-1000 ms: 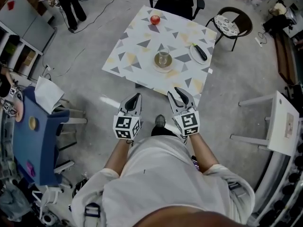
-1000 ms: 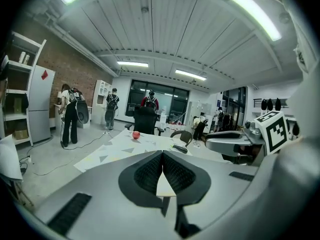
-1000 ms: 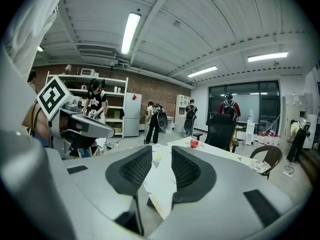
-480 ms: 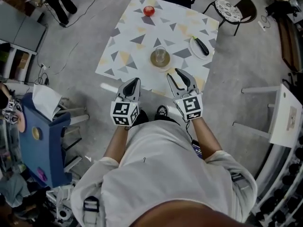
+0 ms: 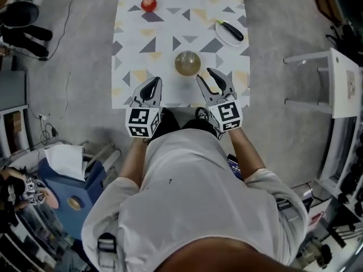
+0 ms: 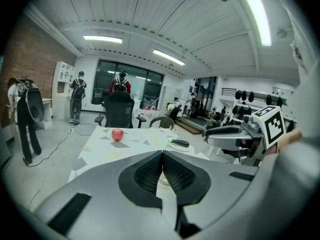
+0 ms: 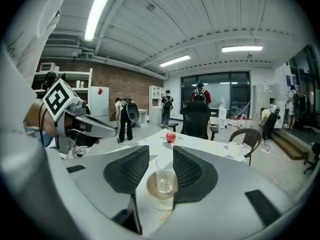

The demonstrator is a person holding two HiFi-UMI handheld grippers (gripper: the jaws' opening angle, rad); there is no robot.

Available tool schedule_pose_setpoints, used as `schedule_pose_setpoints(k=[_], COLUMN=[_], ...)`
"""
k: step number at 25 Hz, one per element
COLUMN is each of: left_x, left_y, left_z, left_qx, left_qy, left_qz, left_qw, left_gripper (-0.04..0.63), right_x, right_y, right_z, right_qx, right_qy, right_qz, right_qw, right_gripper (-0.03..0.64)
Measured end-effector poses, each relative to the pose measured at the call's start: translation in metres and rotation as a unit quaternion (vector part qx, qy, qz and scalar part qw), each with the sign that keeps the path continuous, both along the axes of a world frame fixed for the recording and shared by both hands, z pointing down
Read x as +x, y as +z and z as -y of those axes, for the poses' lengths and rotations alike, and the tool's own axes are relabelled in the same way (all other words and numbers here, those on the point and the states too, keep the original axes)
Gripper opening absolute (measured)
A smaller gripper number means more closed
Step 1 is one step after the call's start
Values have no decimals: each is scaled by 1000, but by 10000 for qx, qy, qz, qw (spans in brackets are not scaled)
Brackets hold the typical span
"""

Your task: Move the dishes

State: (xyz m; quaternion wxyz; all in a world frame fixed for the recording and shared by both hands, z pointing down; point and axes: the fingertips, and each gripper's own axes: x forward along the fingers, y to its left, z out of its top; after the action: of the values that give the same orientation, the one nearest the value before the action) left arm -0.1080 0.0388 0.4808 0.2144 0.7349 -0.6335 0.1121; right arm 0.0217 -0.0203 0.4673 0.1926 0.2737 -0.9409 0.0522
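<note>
A clear glass [image 5: 188,61] stands on a tan saucer [image 5: 179,68] near the front of the patterned table [image 5: 130,38]. A white plate [image 5: 222,35] with a dark long vegetable [image 5: 231,30] lies at the back right, and a red apple [image 5: 148,4] at the back left. My right gripper [image 5: 210,79] hangs over the table's near edge, just short of the glass [image 7: 165,176]. Its jaws are open, have just been opening, and hold nothing. My left gripper [image 5: 152,85] is beside it to the left, shut and empty [image 6: 162,156].
A white side table [image 5: 343,78] stands to the right and a blue cart [image 5: 85,194] at the lower left. Behind the table are a black office chair [image 7: 196,118] and a wicker chair [image 7: 250,138]. Several people [image 7: 125,116] stand further off.
The person has stepped up to the table, which now lies square in front. Both grippers moved forward to its near edge. The right jaws stand a little wider.
</note>
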Motion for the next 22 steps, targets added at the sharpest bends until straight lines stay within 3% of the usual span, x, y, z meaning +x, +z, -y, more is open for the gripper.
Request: schedule_pose_setpoints(k=[6, 12, 16, 22], left_x=[-19, -10, -9, -16], left_y=[25, 58, 72, 82], left_z=[22, 30, 36, 44], left_qx=[-143, -507, -695, -933], left_qy=[933, 1520, 1549, 1111], left_qz=[-130, -213, -182, -89], left_qw=[9954, 9869, 9853, 9894], left_gripper=[20, 20, 20, 20], right_x=[-8, 0, -2, -13], right_y=[20, 47, 64, 86], right_z=[-10, -14, -6, 13], right_qx=[-180, -439, -538, -595], right_qy=[905, 1290, 1178, 617], right_qz=[-400, -632, -701, -789], right_qw=[9949, 9887, 9891, 9932], right_gripper=[155, 166, 173, 188])
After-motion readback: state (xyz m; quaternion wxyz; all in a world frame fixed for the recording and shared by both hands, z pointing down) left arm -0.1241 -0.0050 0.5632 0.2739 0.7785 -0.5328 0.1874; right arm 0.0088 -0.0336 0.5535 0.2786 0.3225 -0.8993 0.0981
